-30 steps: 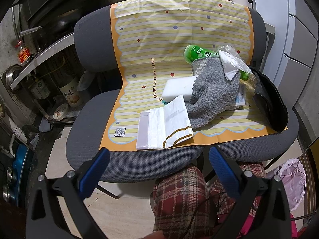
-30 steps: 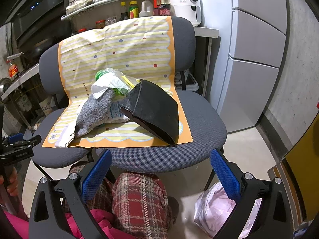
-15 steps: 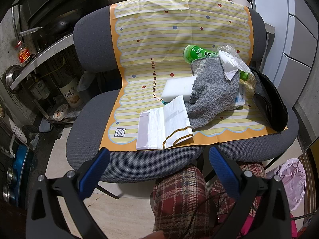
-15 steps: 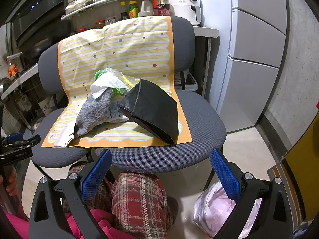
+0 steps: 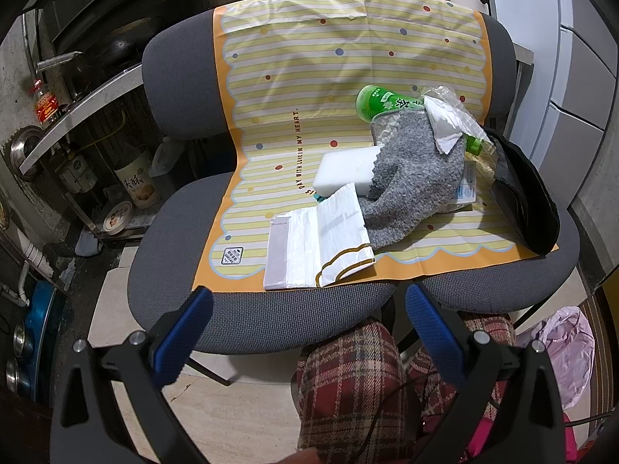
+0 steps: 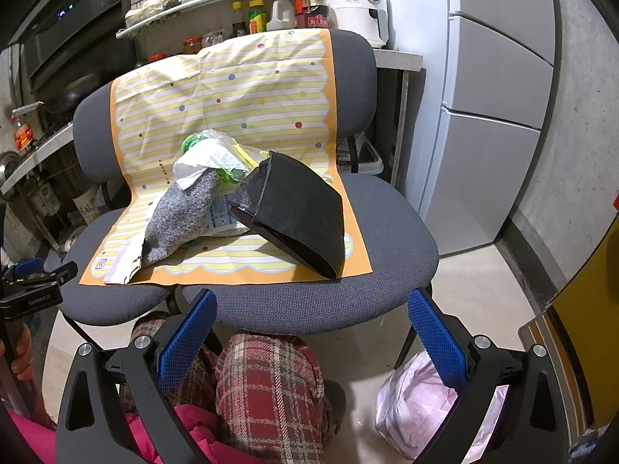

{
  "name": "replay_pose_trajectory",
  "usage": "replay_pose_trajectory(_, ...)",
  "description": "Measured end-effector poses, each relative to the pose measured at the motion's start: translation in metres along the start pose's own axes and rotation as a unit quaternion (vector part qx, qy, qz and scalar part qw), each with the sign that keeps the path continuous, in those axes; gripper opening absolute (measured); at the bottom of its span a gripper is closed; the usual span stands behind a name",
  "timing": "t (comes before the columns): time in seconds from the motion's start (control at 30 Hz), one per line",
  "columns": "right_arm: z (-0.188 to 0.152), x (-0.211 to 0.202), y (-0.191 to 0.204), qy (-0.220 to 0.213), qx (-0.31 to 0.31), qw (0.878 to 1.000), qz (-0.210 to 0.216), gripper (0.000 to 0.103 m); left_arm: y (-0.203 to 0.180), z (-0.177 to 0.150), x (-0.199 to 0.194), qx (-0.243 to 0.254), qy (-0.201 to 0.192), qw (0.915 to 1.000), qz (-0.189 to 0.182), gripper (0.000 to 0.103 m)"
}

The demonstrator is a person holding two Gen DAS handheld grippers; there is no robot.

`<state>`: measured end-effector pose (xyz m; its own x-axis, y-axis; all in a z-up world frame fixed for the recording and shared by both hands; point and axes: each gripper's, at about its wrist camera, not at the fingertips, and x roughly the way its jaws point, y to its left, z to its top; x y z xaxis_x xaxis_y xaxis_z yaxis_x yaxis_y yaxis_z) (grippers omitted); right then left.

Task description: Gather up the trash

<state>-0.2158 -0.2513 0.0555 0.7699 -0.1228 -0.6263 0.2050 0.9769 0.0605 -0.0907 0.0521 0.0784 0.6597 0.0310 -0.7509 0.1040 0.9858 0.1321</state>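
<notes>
A yellow striped mat [image 5: 294, 116] [image 6: 232, 96] covers two grey chairs [image 5: 247, 321] [image 6: 387, 224]. On it lie a white paper bag [image 5: 332, 232], a white foam block [image 5: 344, 174], a grey sock [image 5: 418, 181] [image 6: 178, 212], a green bottle [image 5: 383, 102], crumpled white paper in clear plastic [image 5: 445, 123] [image 6: 209, 158] and a black mesh bin [image 5: 522, 197] [image 6: 301, 212] tipped on its side. My left gripper [image 5: 305, 324] stands open before the seat's front edge, below the paper bag. Open too, my right gripper [image 6: 309, 328] hangs below the bin, holding nothing.
A pink plastic bag [image 6: 418, 410] [image 5: 568, 352] sits on the floor at the right. Plaid-trousered legs [image 6: 267, 390] are under both grippers. A white fridge [image 6: 491, 89] stands right; a shelf with bottles [image 6: 271, 11] behind; pots and a jar [image 5: 135, 181] left.
</notes>
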Motion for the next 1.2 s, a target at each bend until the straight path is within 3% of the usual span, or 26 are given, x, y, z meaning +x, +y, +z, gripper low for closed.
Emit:
replay_pose_trajectory(0.9,0.0,0.002,0.001,0.002,0.001,1.0,0.002,0.097,0.001,-0.002,0.001,0.0,0.003,1.0,0.0,0.097)
replay_pose_trajectory(1.2,0.006,0.047,0.012,-0.012,-0.02,0.999,0.045,0.097,0.011,-0.005,0.032,-0.012,0.025,0.9996,0.001,0.097)
